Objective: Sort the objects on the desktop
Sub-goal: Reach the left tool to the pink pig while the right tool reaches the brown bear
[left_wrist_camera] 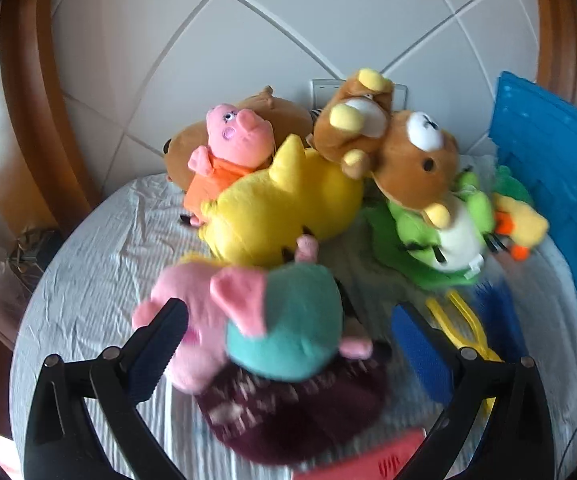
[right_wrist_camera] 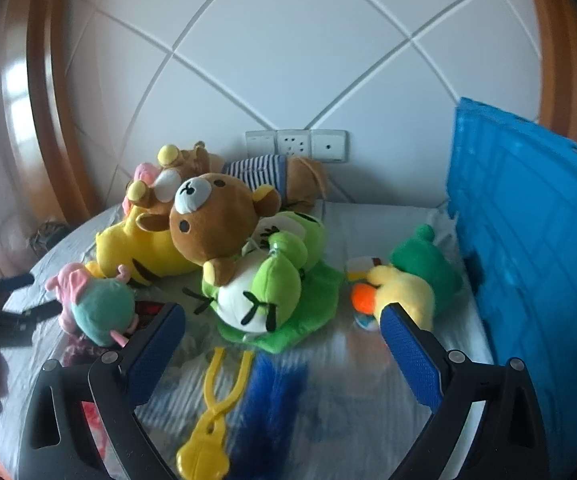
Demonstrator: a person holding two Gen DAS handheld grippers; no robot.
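1. Left wrist view shows the left gripper (left_wrist_camera: 284, 344) with its jaws spread wide; between the two blue ribbed pads (left_wrist_camera: 418, 356) sits a soft pig plush in a teal dress (left_wrist_camera: 284, 320), pink and fuzzy, blurred. The left pad looks to touch the pig's pink head; if it presses it I cannot tell.
2. Under this pig lies a dark maroon knitted cloth (left_wrist_camera: 300, 412), at 6 o'clock of the pig, and a red flat thing (left_wrist_camera: 368, 460) is at the lower edge.
3. At 12 o'clock of the pig lies a smooth yellow plush (left_wrist_camera: 284, 204), long and rounded. A second pig plush in an orange dress (left_wrist_camera: 224, 148) leans on it at 11 o'clock.
4. The brown bear plush (left_wrist_camera: 412, 156) lies upside down on a green frog plush (left_wrist_camera: 444, 232), touching it.
5. Right wrist view shows the right gripper (right_wrist_camera: 284, 344) wide open and holding nothing. Its right pad is just beside a yellow duck plush with an orange beak (right_wrist_camera: 400, 292).
6. Between the jaws lie yellow plastic tongs (right_wrist_camera: 212, 412), hard and glossy, and just beside them, at 3 o'clock, a blue furry thing (right_wrist_camera: 272, 400).
7. A blue plastic crate (right_wrist_camera: 528, 248) with a ribbed wall stands at 3 o'clock on the wrinkled white cloth of the table (right_wrist_camera: 368, 224)
8. On the white tiled wall (right_wrist_camera: 288, 60) at 12 o'clock is a row of wall sockets (right_wrist_camera: 296, 145)
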